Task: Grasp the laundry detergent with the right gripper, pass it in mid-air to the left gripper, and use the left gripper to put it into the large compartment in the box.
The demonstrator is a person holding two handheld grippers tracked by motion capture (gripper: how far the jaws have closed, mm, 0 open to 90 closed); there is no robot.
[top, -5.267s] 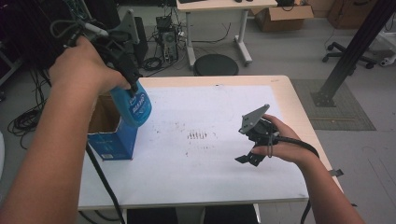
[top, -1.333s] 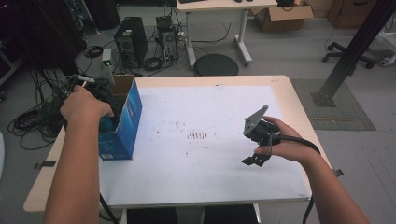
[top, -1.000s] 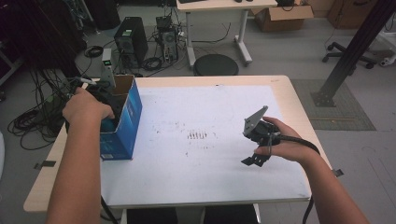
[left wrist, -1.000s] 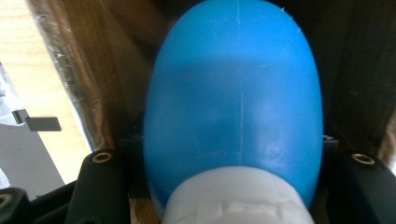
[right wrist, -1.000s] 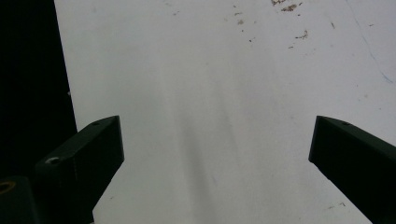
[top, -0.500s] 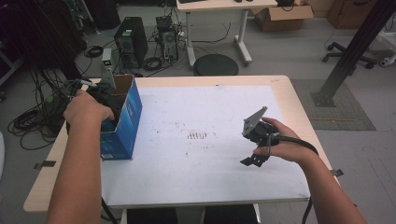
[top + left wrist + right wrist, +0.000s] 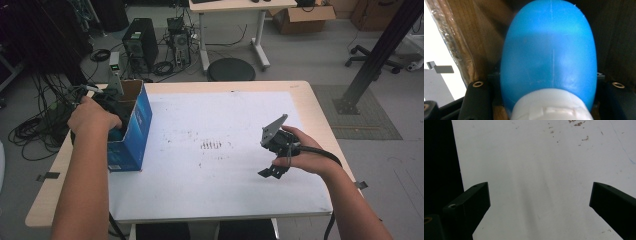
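Behind the white table [image 7: 240,200] (scuffed mid-surface), a stool [image 7: 231,69].

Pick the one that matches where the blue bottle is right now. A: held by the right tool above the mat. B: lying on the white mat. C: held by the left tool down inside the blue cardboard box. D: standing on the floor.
C: the left gripper view shows the blue bottle between that tool's jaws with brown cardboard walls around it, and the high view has the left tool sunk into the blue cardboard box.
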